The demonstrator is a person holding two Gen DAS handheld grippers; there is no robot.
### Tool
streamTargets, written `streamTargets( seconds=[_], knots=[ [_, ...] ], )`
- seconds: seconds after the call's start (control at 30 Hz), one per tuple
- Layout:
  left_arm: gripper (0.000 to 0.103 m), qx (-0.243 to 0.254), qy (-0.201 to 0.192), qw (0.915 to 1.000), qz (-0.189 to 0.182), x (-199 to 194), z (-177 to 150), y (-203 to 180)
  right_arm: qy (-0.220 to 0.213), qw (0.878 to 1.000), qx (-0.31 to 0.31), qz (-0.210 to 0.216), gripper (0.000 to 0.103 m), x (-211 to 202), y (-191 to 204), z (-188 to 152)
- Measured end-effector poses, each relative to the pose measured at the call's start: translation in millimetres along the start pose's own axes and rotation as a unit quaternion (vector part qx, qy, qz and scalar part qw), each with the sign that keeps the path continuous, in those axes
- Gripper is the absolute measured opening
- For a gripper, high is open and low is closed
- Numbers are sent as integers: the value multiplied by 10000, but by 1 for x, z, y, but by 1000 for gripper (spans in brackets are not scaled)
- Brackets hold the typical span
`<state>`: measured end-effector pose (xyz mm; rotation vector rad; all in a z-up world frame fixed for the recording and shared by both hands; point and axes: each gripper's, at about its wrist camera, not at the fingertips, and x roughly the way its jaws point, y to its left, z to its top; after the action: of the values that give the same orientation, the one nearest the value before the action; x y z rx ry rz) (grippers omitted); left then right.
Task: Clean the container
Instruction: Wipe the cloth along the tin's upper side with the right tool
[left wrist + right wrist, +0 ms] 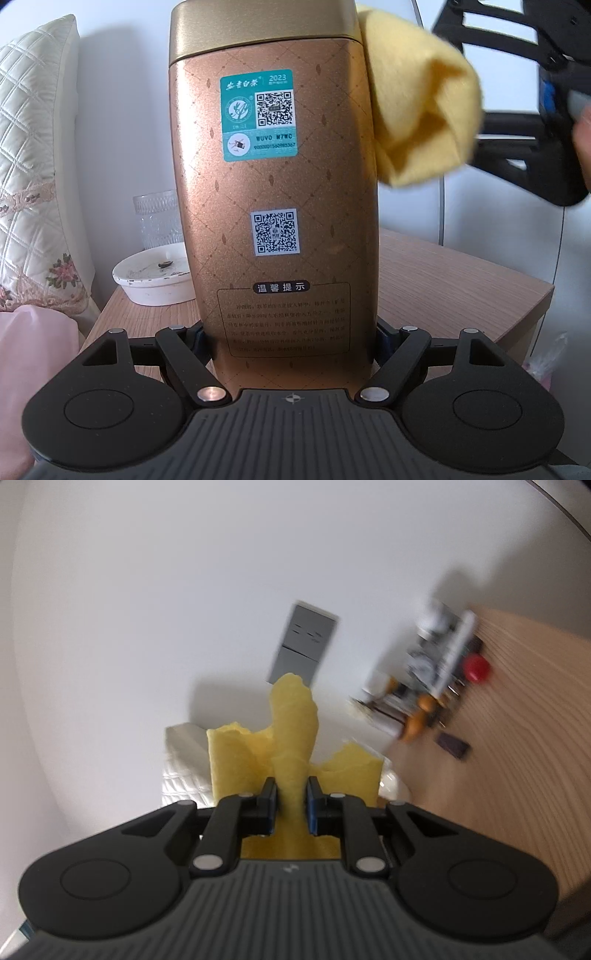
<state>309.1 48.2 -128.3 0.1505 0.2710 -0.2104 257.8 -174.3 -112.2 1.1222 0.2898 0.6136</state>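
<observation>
A tall gold and copper tin container [273, 184] with a teal sticker and QR codes stands upright between the jaws of my left gripper [290, 343], which is shut on its lower part. A yellow cloth [417, 107] presses against the tin's upper right side. The right gripper [517, 92] holds that cloth from the right, with a hand blurred behind it. In the right wrist view the right gripper [291, 797] is shut on the bunched yellow cloth [291, 738], which sticks out beyond the blue pads. The tin is not visible in that view.
A wooden bedside table [461, 288] lies below the tin. On it stand a white dish [155, 277] and a ribbed glass [159, 218]. A quilted pillow [33, 147] is at left. The right wrist view shows a white wall, a grey socket plate [303, 646] and a cluttered wooden surface [517, 720].
</observation>
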Motion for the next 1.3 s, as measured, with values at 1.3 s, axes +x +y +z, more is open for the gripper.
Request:
streamTargets(
  seconds=[1.3],
  knots=[
    [82,19,-18,10000,-48,-9,-9,0,166,9980,-458,-392,18,9,-13,1]
  ],
)
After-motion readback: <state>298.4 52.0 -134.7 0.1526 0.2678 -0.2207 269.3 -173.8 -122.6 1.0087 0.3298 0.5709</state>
